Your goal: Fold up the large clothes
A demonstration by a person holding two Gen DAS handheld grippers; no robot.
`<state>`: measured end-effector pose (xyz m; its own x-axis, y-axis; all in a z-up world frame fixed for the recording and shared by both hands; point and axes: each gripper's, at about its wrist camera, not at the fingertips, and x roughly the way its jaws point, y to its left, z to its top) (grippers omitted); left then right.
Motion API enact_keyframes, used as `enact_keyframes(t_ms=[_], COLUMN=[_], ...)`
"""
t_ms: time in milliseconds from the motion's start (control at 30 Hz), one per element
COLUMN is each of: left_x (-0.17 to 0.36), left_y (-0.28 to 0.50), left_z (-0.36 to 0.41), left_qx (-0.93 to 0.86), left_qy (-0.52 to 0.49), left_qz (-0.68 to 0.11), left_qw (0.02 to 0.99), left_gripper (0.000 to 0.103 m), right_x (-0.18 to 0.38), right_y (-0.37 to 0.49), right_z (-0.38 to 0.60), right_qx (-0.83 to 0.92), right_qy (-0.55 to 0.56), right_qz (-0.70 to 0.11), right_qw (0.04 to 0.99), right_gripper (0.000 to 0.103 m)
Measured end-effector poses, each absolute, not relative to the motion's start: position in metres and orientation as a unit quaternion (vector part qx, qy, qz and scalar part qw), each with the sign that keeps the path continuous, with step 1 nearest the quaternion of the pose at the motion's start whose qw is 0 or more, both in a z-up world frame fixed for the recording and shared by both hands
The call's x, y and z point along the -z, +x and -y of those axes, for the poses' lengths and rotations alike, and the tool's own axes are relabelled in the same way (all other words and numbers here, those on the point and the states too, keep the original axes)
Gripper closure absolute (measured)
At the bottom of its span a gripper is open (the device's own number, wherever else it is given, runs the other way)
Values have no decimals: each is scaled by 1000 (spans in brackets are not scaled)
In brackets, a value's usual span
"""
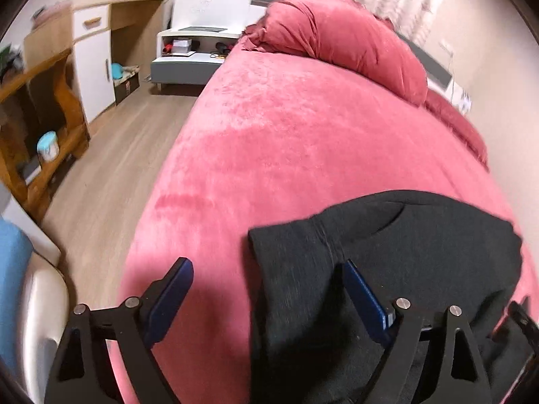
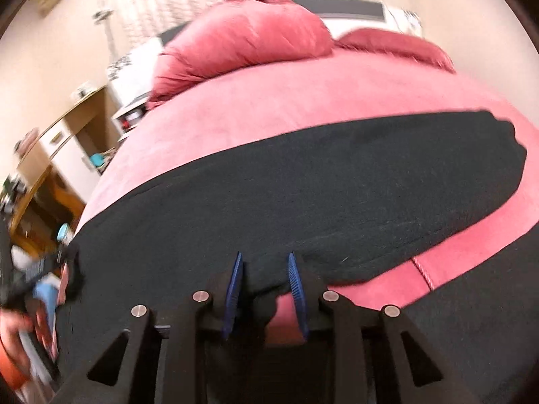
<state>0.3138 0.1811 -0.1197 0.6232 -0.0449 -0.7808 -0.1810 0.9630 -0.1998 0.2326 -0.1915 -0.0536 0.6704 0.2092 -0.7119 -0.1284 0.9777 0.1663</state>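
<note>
A large black garment [image 1: 404, 269] lies on the pink bed cover [image 1: 286, 141] near the bed's front edge. My left gripper [image 1: 267, 272] is open wide just above the garment's left edge; its right finger [image 1: 363, 299] is over the black cloth and its left finger [image 1: 171, 299] is over the pink cover. In the right wrist view the garment [image 2: 303, 195] spreads across the bed [image 2: 303, 101]. My right gripper [image 2: 264, 269] is partly open, its blue pads astride the garment's near edge; cloth sits between them. Whether it pinches is unclear.
Two pink pillows [image 1: 347, 37] lie at the head of the bed. A white nightstand [image 1: 192, 54], a white and wood cabinet [image 1: 97, 54] and a wooden shelf unit [image 1: 40, 128] stand along the left on the wood floor [image 1: 111, 181]. The left gripper shows blurred in the right wrist view [image 2: 37, 279].
</note>
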Motion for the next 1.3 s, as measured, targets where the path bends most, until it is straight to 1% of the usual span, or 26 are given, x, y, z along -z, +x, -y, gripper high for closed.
enact_keyframes(t_ms=[67,100,133,167,200,233,300,333,433,500,567,600,633,667,733,800,833,867,1000,1133,1300], left_x=[122,122,123,123,122,121,114,109,90,100,119,125,129,134,140,146,148,153,159,162,166], left_y=[324,328,332,334,338,339,341,337,334,340,340,339,336,334,333,332,332,332,333,334,337], left_z=[-177,-175,-171,-168,-163,-158,-155,-155,-171,-172,-168,-166,-164,-161,-159,-159,-159,-160,-164,-169,-171], left_qx=[-19,-11,-2,10,6,-1,-4,-7,-18,-25,-34,-41,-53,-66,-90,-117,-121,-120,-114,-108,-103], left_qy=[-108,-99,-91,-83,-67,-47,-36,-41,-82,-76,-75,-76,-75,-71,-62,-49,-48,-49,-59,-71,-79], left_qz=[-447,-454,-459,-463,-465,-464,-456,-445,-408,-420,-438,-436,-431,-429,-423,-416,-414,-413,-408,-411,-417], left_qw=[888,885,884,883,883,884,889,894,909,904,895,896,898,898,900,901,901,902,904,902,899], left_gripper=[15,20,31,40,43,53,63,66,66,66,65,58,47,43,24,12,10,10,9,8,5], right_x=[59,63,66,70,76,80,84,82,75,78,82,81,79,74,61,50,43,38,30,30,27], right_y=[229,224,220,218,217,218,213,213,206,206,205,204,206,208,212,220,229,236,274,325,391], right_z=[185,187,186,185,182,177,171,168,169,173,179,182,183,186,194,207,219,232,280,346,430], right_qx=[-108,-111,-113,-113,-111,-107,-95,-90,-92,-86,-88,-92,-97,-103,-111,-113,-106,-95,-46,43,135], right_qy=[59,64,67,66,61,51,28,21,24,21,30,37,39,31,3,-16,-24,-28,-15,-8,76], right_qz=[-395,-400,-406,-412,-416,-415,-410,-410,-402,-404,-411,-413,-416,-416,-409,-407,-409,-411,-446,-469,-480], right_qw=[910,908,904,902,900,902,907,907,911,910,907,905,904,903,906,906,906,906,894,882,864], right_gripper=[74,74,74,74,74,74,74,74,74,71,71,71,71,71,70,68,63,61,59,59,59])
